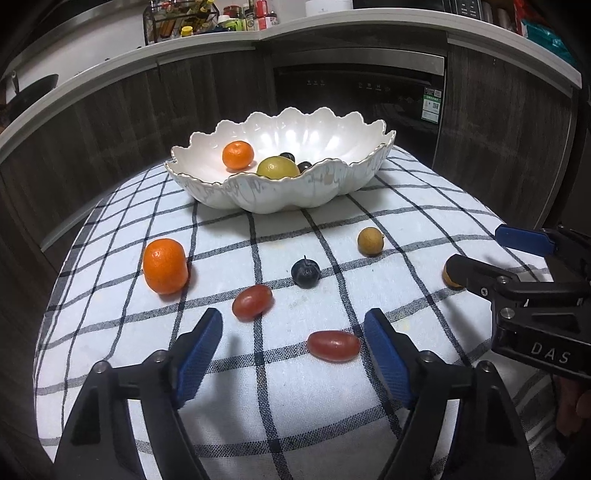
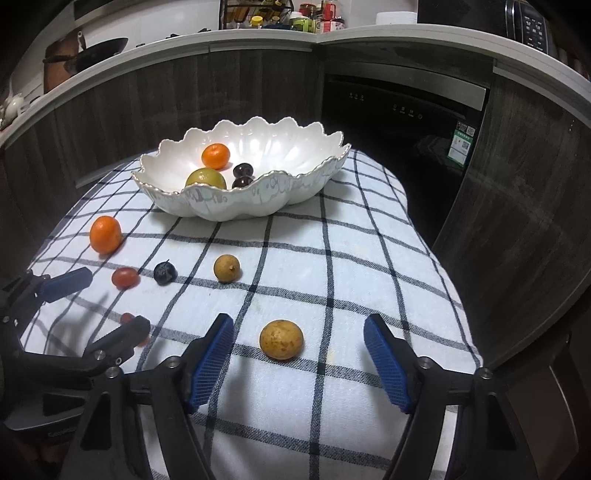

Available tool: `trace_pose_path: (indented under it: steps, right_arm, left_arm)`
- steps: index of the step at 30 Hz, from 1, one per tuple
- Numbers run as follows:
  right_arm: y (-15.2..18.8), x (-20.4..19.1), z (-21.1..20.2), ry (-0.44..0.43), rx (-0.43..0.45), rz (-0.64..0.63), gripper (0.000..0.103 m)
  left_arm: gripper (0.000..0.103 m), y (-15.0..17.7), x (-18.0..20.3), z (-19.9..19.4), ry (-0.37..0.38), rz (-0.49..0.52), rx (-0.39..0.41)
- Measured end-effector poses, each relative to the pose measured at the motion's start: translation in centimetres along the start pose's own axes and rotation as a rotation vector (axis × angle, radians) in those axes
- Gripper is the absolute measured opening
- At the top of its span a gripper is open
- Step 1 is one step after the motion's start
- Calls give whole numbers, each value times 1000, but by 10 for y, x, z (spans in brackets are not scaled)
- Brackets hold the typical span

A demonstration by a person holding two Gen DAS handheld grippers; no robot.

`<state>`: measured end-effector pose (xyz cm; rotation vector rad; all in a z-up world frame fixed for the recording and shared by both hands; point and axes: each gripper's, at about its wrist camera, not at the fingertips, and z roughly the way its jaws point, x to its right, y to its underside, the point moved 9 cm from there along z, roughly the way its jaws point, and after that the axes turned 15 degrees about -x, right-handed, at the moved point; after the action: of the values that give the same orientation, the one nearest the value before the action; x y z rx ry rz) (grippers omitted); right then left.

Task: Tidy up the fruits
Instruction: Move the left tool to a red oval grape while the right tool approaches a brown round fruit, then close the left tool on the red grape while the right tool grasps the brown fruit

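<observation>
A white scalloped bowl [image 1: 332, 184] [image 2: 173, 203] stands at the far side of the checked cloth and holds a small orange [image 1: 238, 155], a yellow-green fruit [image 1: 277, 168] and dark fruits [image 2: 242, 170]. On the cloth lie an orange [image 1: 164, 271], a dark plum [image 1: 305, 273], two red grape tomatoes [image 1: 252, 301] [image 1: 333, 345] and a tan longan [image 1: 370, 241]. My left gripper [image 1: 293, 347] is open and empty, with the near tomato just inside its right finger. My right gripper [image 2: 299, 350] is open and empty around a second tan longan [image 2: 281, 339].
The checked cloth [image 1: 280, 406] covers a small table that drops off at the left, right and near edges. Dark wood cabinets and a dishwasher [image 2: 402, 107] stand behind. A countertop above holds bottles [image 1: 255, 16] and a pan [image 2: 96, 51].
</observation>
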<state>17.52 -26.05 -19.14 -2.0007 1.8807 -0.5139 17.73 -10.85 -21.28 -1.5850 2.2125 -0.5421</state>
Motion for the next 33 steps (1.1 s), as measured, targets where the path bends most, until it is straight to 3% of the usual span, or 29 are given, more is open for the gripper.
trace_pose_path:
  steps: [15, 20, 27, 33]
  right_arm:
    - [3, -4, 11, -29, -20, -4, 61]
    - [4, -5, 13, -38, -26, -7, 61]
    - [6, -10, 20, -54, -53, -15, 52]
    - [8, -9, 25, -64, -75, -10, 43]
  left_arm:
    - [65, 7, 15, 10, 12, 44, -19]
    - [52, 7, 21, 9, 29, 57, -8]
    - [35, 7, 27, 7, 31, 83, 1]
    - [32, 7, 26, 7, 34, 75, -3]
